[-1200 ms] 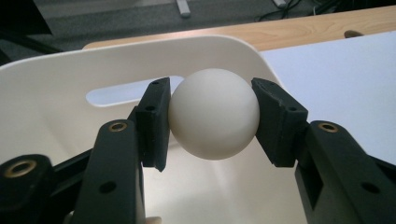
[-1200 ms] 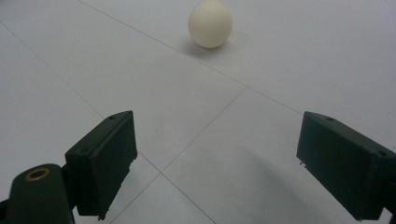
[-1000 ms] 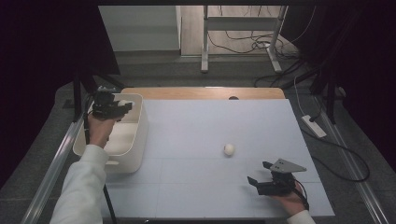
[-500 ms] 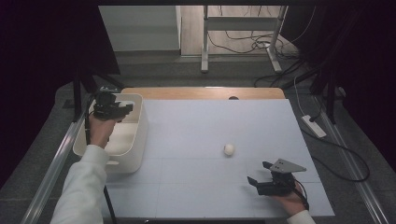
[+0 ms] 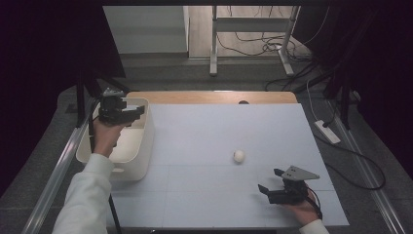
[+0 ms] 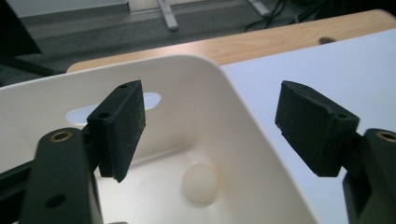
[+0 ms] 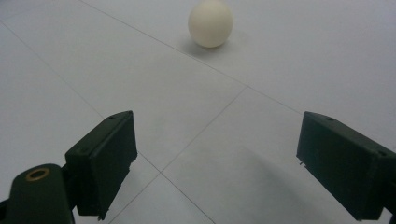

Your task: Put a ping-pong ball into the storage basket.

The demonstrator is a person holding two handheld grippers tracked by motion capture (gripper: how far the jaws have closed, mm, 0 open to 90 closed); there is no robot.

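The left gripper [image 5: 127, 113] hangs above the white bin [image 5: 141, 146] at the table's [image 5: 204, 141] left edge, fingers [image 6: 121, 126] spread wide and empty; a white ball [image 6: 200, 183] lies on the bin floor beneath them. The right gripper [image 5: 270, 183] rests low near the front right, fingers [image 7: 105, 158] likewise parted, pointed toward a second white ball [image 5: 238, 155] lying apart on the table surface

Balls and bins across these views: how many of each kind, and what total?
White balls: 2, one on the table and one inside the bin
White bins: 1
Total: 3
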